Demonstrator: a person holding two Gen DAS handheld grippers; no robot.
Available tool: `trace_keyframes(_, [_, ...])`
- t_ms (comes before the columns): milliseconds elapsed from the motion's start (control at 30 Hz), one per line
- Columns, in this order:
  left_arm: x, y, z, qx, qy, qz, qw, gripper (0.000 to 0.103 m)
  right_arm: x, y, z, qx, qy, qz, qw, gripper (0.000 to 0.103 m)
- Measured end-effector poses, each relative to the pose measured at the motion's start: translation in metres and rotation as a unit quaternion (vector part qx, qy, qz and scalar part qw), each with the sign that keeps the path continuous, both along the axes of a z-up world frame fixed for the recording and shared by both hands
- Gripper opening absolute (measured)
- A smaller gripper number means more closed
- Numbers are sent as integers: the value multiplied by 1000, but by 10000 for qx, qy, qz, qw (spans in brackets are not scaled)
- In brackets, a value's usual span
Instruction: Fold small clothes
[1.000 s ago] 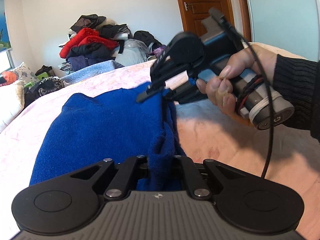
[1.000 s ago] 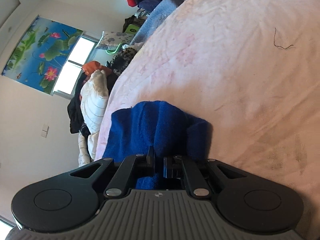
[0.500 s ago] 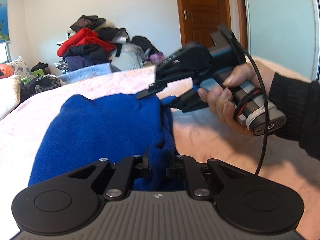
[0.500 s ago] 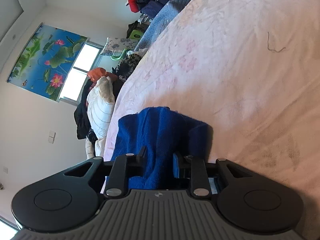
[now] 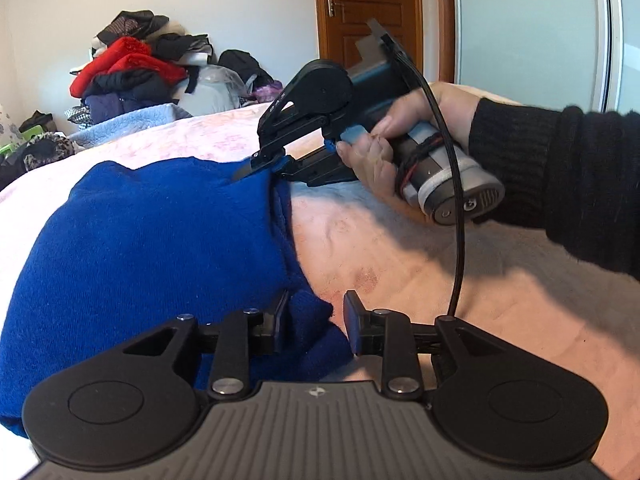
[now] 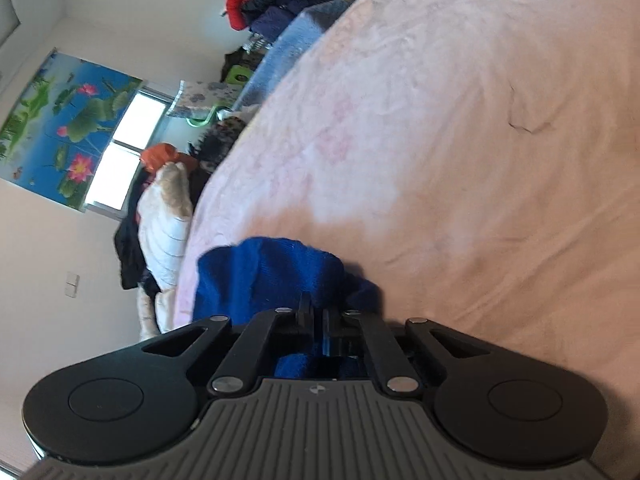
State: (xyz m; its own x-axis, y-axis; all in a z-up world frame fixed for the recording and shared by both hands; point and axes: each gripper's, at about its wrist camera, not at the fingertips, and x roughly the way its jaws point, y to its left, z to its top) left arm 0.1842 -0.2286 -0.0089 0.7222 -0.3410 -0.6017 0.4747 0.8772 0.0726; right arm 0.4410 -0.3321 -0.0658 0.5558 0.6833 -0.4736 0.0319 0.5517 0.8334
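Since a second ago the left gripper (image 5: pixel 316 322) has let go: its jaws, which were pinched on the blue cloth, now stand apart, and the right gripper, which had spread half a second ago, has closed again.

In the left wrist view, the blue knit garment (image 5: pixel 160 248) lies on the pink bedspread (image 5: pixel 420 264), filling the lower left. A lump of its near edge sits between the parted fingers (image 5: pixel 354 326), touching the left one; the right one is clear of it. Beyond, the right hand (image 5: pixel 404 148) in a black sleeve holds the right gripper (image 5: pixel 260 162), whose tips are clamped on the garment's far edge. A pile of clothes (image 5: pixel 132 76) is heaped against the far wall beside a wooden door (image 5: pixel 368 12).

In the right wrist view, the right gripper (image 6: pixel 320 314) has its jaws nearly together with blue fabric (image 6: pixel 272 276) pinched between them. The bedspread (image 6: pixel 460 140) stretches away to the right, and a lotus picture (image 6: pixel 64 132) hangs by the window (image 6: pixel 124 156).
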Motion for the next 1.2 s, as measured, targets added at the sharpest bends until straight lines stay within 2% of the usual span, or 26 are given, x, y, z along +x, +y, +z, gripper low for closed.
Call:
trace_keyframes(100, [-1, 1, -1, 17, 6, -49, 10000, 29, -3, -2, 0, 82, -23, -66, 9999, 4])
trace_keyframes(133, [-1, 2, 1, -9, 33, -44, 10000, 29, -4, -1, 2, 58, -58, -64, 9999, 8])
trace_keyframes(200, [0, 6, 8, -223, 143, 12, 9996, 29, -5, -3, 9, 195, -99, -121, 9997, 19])
trace_keyframes(267, [-1, 12, 17, -521, 201, 74, 9984, 29, -6, -7, 16, 333, -245, -178, 9990, 22])
trace_keyframes(300, [0, 13, 19, -535, 198, 91, 9983, 29, -4, -9, 18, 366, -241, -192, 9989, 25])
trace_keyframes(400, [10, 6, 11, -192, 288, 224, 9991, 29, 2, -8, 16, 214, -81, -162, 9996, 25])
trace_keyframes(467, [9, 4, 6, -105, 195, 229, 9995, 29, 4, -3, 13, 43, 36, -71, 10000, 11])
trace_keyframes(500, [7, 1, 4, -12, 127, 223, 9997, 28, 4, 1, 12, -102, 45, -45, 9999, 9])
trace_keyframes(533, [5, -1, 4, 24, 91, 246, 9997, 23, 2, 2, 13, -158, 3, -61, 9999, 9])
trace_keyframes(567, [5, -1, 5, 11, 84, 290, 9995, 14, 1, 2, 15, -161, -42, -89, 9998, 9])
trace_keyframes(633, [4, 4, 8, -161, 149, 358, 9991, 10, -1, -1, 20, -89, -159, -180, 9997, 9])
trace_keyframes(733, [6, 7, 8, -147, 245, 339, 9990, 9, -4, -7, 26, 54, -299, -227, 9993, 8])
trace_keyframes(833, [7, 7, 8, -162, 276, 351, 9989, 9, 0, -5, 10, -270, -8, -182, 9995, 5])
trace_keyframes(900, [6, 8, 8, -128, 273, 337, 9990, 9, -3, -5, 8, -138, -68, -255, 9996, 7])
trace_keyframes(1100, [8, 11, 14, -221, 446, 396, 9980, 11, -9, 1, 21, -259, -213, -220, 9992, 28])
trace_keyframes(1200, [7, 10, 13, -178, 454, 402, 9980, 11, -6, 4, 23, -337, -135, -228, 9991, 27])
